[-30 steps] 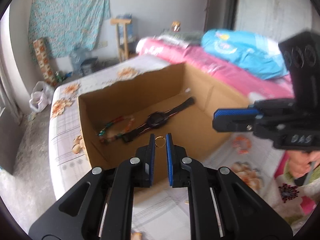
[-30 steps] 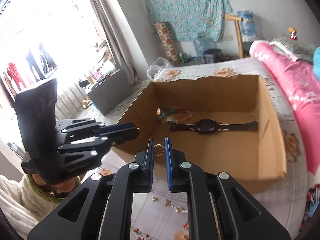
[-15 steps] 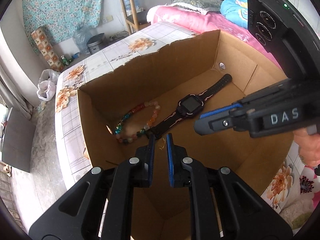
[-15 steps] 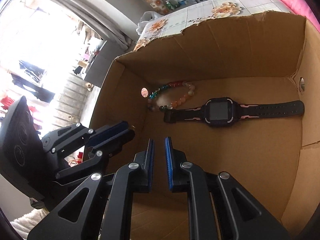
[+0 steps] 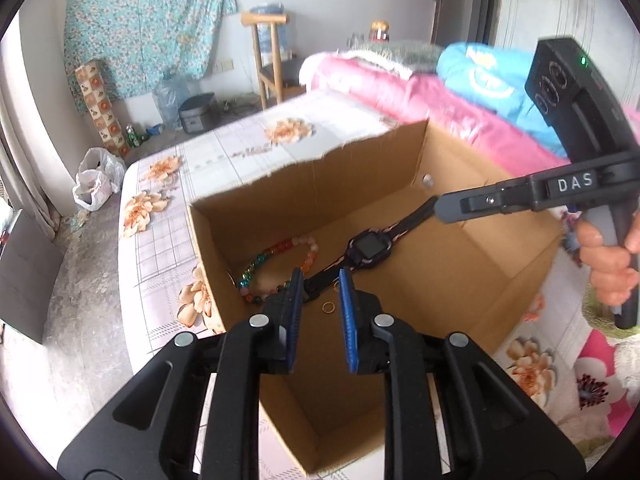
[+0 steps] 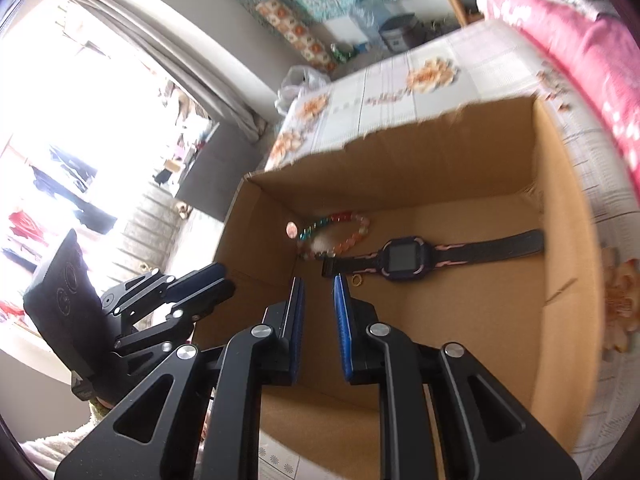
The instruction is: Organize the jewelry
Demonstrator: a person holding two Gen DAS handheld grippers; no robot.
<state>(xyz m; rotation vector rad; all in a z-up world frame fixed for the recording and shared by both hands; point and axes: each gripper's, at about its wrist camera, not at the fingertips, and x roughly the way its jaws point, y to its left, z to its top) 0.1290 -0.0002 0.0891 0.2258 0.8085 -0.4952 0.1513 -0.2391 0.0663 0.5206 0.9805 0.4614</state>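
Note:
An open cardboard box (image 5: 304,184) (image 6: 568,240) stands on the flowered bed sheet. On its floor lie a black watch (image 5: 366,246) (image 6: 404,256), a coloured bead bracelet (image 5: 276,264) (image 6: 340,232) and a small gold ring (image 5: 328,307) (image 6: 357,279). My left gripper (image 5: 319,284) is open and empty above the box, with the ring seen between its fingers. My right gripper (image 6: 319,284) is open and empty over the box's near left part; it also shows in the left wrist view (image 5: 440,210). The left gripper shows in the right wrist view (image 6: 218,284).
Pink and blue folded bedding (image 5: 460,92) lies beyond the box at the right. A wooden stool (image 5: 268,60), a water bottle (image 5: 170,98) and a white bag (image 5: 94,184) are on the floor at the back. A bright window (image 6: 60,140) is to the left.
Both grippers have opened. The gold rings they held a second ago have left the jaws, and one lies on the box floor. Both grippers have risen a little above the box.

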